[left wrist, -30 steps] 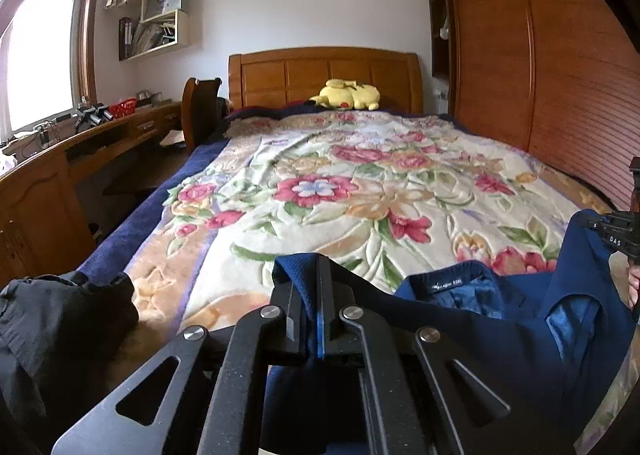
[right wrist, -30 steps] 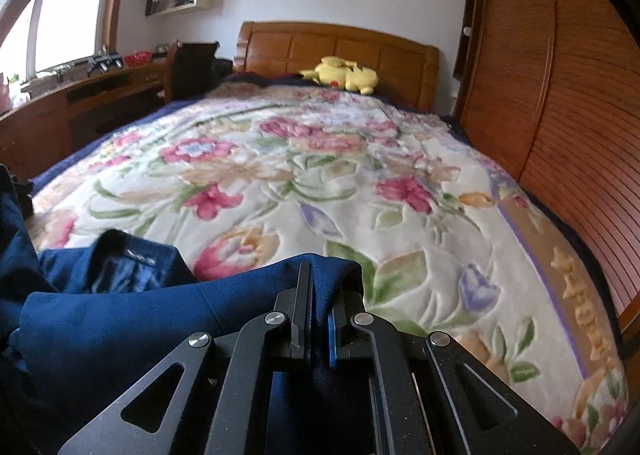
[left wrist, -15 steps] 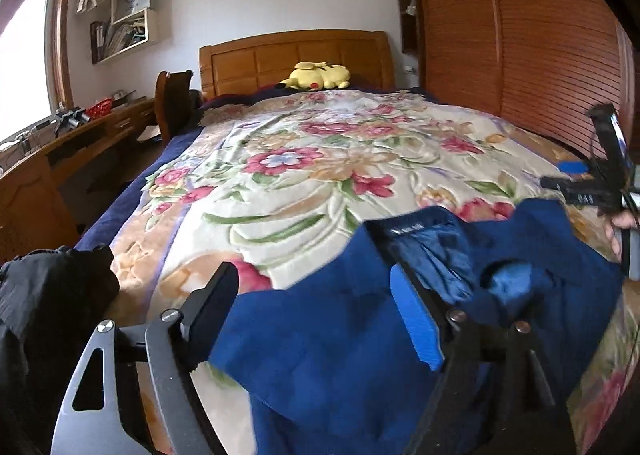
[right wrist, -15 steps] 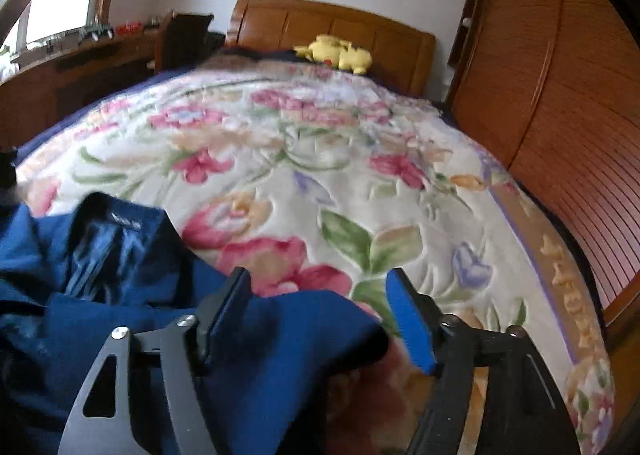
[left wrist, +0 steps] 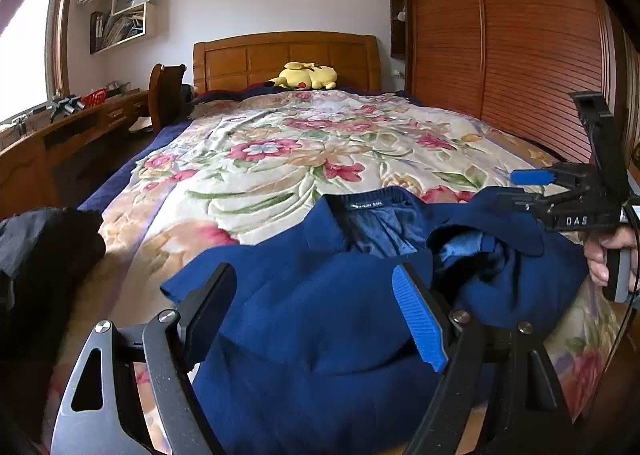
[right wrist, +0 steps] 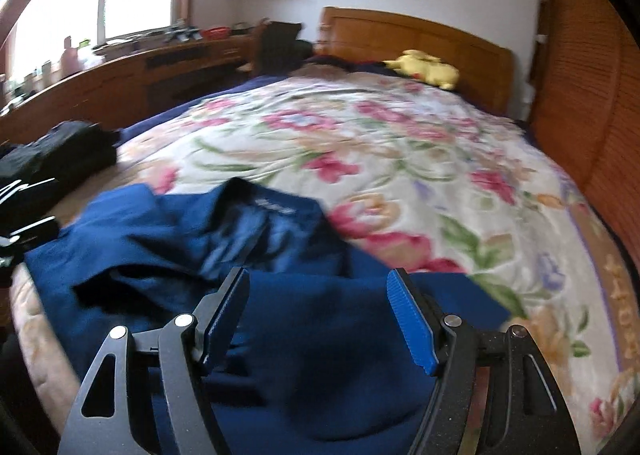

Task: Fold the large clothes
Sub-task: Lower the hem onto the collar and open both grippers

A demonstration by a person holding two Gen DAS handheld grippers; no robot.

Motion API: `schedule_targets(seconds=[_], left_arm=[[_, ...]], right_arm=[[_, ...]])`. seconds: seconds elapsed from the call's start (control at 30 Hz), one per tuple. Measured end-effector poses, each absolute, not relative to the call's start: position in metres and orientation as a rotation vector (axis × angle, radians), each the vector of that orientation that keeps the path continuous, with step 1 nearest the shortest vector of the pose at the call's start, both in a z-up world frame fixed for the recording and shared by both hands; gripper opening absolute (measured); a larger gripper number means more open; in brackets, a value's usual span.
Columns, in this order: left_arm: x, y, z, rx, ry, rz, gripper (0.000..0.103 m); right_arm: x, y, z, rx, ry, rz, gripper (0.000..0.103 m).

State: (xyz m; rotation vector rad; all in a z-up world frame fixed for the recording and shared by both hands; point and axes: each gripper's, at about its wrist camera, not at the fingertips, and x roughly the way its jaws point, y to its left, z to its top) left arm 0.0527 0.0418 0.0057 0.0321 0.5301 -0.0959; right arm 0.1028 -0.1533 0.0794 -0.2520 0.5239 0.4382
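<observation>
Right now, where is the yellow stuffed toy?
The yellow stuffed toy lies at the far end of the bed, against the wooden headboard, seen in both views.

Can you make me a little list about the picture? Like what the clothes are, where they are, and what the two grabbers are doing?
garment: blue jacket, rumpled, collar toward the headboard
surface: floral bedspread
left gripper: open, over the jacket
right gripper: open, over the jacket
other clothes: black garment at the bed's left edge
toy: yellow plush by the headboard

A navy jacket [left wrist: 320, 319] is lying on a cream bedspread [left wrist: 280, 159] showing pink flowers; a yellow plush toy [left wrist: 306, 76] is sitting beyond.
</observation>
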Motion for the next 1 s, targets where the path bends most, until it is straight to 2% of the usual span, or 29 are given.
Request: schedule_targets(seconds=[0.77, 0.83, 0.87, 0.9, 1.0], left_arm=[[0.039, 0.075, -0.01, 0.034, 0.532, -0.072, 0.081], [0.038, 0.079, -0.009, 0.027, 0.531, -0.071, 0.081], [0.038, 0.08, -0.01, 0.022, 0.53, -0.071, 0.081], [0.038, 0.081, -0.01, 0.019, 0.53, -0.071, 0.081], [0.037, 0.083, -0.01, 0.016, 0.529, -0.069, 0.081]], right_arm=[[0.109, -0.07, 0.056, -0.5, 0.651, 0.614, 0.073], [0.108, -0.062, 0.058, -0.529, 0.63, 0.641, 0.05], [0.107, -0.057, 0.059, -0.551, 0.627, 0.668, 0.024], [0.107, -0.053, 0.06, -0.573, 0.624, 0.68, 0.003], [0.113, -0.042, 0.073, -0.618, 0.574, 0.68, 0.003]])
